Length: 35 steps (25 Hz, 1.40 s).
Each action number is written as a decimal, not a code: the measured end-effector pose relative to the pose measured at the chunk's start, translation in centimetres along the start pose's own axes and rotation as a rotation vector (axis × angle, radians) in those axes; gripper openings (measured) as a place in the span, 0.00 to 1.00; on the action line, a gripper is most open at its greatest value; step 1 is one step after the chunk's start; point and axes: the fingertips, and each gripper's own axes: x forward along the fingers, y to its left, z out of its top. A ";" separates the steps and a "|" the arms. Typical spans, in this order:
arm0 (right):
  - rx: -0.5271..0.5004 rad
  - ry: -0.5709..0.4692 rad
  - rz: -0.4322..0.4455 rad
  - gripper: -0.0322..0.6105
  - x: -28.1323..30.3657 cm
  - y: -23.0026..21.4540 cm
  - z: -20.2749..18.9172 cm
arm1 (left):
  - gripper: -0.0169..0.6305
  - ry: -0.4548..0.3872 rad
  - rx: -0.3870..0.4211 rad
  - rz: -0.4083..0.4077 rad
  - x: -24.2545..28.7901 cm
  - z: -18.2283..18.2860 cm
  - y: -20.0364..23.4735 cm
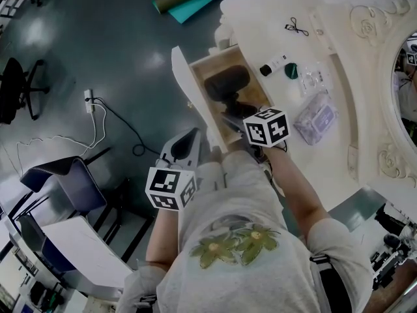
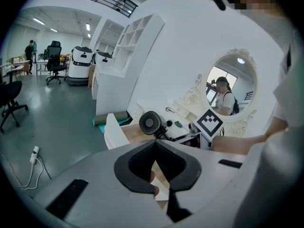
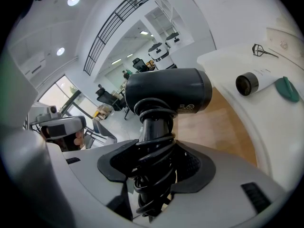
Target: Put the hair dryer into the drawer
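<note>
The ornate white desk (image 1: 339, 64) has its drawer (image 3: 213, 127) pulled open, showing a smooth wooden bottom. The hair dryer (image 3: 168, 91), a matte black barrel, hangs over it at 12 o'clock from the right claw (image 3: 154, 172), which pinches the handle and its coiled cord. I judge the next move is to lower and release. The left claw (image 2: 154, 145) is pressed together, empty

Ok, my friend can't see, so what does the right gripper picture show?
The right gripper is shut on the cord-wrapped handle of a black hair dryer, holding it above the wooden floor of an open drawer. A small white tube and a green thing lie on the white tabletop beside it.
</note>
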 end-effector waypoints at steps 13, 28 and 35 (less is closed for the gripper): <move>0.013 0.028 -0.006 0.40 1.6 -1.4 -0.8 | 0.04 0.014 -0.024 0.003 0.5 -1.0 0.1; 0.013 0.058 -0.023 0.40 3.6 -2.6 -1.2 | 0.04 0.020 -0.043 0.021 0.7 -1.7 0.9; 0.027 0.077 -0.035 0.40 4.6 -3.3 -1.7 | 0.04 0.020 -0.063 0.022 0.7 -2.0 1.3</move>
